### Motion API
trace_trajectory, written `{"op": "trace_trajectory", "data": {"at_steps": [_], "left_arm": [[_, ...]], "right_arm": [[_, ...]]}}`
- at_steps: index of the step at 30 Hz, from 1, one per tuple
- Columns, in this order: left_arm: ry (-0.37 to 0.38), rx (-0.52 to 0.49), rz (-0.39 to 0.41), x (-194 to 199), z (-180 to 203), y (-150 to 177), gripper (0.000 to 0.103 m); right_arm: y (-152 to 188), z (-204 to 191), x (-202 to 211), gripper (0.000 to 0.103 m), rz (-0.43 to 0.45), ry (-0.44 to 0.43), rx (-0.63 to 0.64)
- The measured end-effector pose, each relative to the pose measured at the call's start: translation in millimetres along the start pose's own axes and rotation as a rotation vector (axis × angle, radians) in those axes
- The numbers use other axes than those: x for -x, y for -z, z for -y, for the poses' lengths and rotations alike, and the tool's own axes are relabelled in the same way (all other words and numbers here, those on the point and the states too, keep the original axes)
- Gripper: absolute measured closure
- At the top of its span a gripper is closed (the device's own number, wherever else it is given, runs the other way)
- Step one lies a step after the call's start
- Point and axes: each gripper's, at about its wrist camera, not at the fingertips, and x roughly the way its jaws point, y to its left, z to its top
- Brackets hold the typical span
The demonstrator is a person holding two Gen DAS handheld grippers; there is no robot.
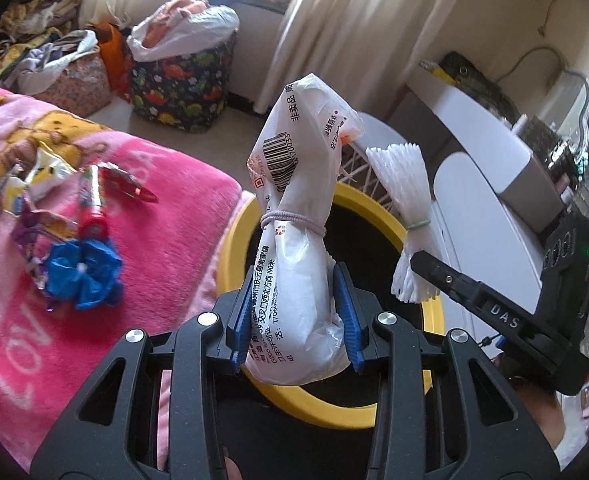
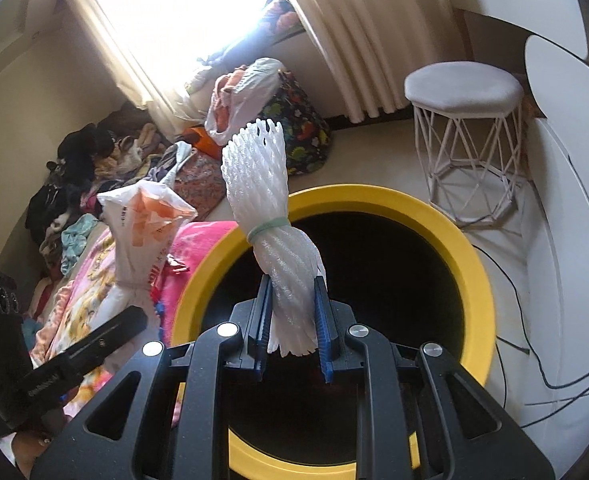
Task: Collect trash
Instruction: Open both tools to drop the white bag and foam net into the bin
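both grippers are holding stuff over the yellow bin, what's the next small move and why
Probably open both grippers and let the pieces drop. The left gripper is shut on the tied plastic bag and the right gripper on the banded foam netting; both bundles sit over the dark opening of the yellow bin. More wrappers wait on the pink blanket.

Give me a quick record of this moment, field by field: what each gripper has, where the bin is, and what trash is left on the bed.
left gripper: shut on tied plastic bag
right gripper: shut on foam net bundle
bin: yellow-rimmed bin, below both items
left on pink blanket: snack wrappers, blue wad
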Motion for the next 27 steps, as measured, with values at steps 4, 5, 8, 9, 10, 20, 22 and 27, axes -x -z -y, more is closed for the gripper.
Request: {"op": "trace_trajectory", "data": {"at_steps": [4,5,8,9,10,20,22,27], "left_arm": [[-0.012,-0.036,-0.043,-17.6,7.0,1.3,0.073],[-0.012,-0.039,-0.051,-20.6,7.7,1.5,0.073],[-0.014,-0.059,-0.067,-28.9,11.0,1.8,0.072],[-0.014,-0.063,-0.070,-30.9,11.4,1.7,0.072],[-0.013,-0.066,-0.075,-33.2,11.6,1.3,0.072],[-0.022,-0.055,0.024,-15.3,5.2,-8.9,0.029],[-0.035,-0.048,0.050,-7.8,1.7,-11.5,0.023],[-0.054,-0.008,0.100,9.8,-14.3,-17.3,0.018]], "right_arm": [[2.0,7.0,-0.3,0.083,-0.011,0.022,-0.016],[2.1,8.8,-1.2,0.083,-0.014,0.027,-0.020],[3.0,15.1,-2.6,0.081,-0.020,0.038,-0.038],[3.4,16.5,-2.8,0.080,-0.022,0.044,-0.042],[3.3,17.2,-3.1,0.080,-0.022,0.048,-0.045],[-0.2,8.7,-3.8,0.060,-0.012,0.068,-0.022],[-1.4,2.7,-2.4,0.055,-0.001,0.065,-0.005],[-3.8,-11.1,-2.1,0.050,0.011,0.062,0.042]]}}
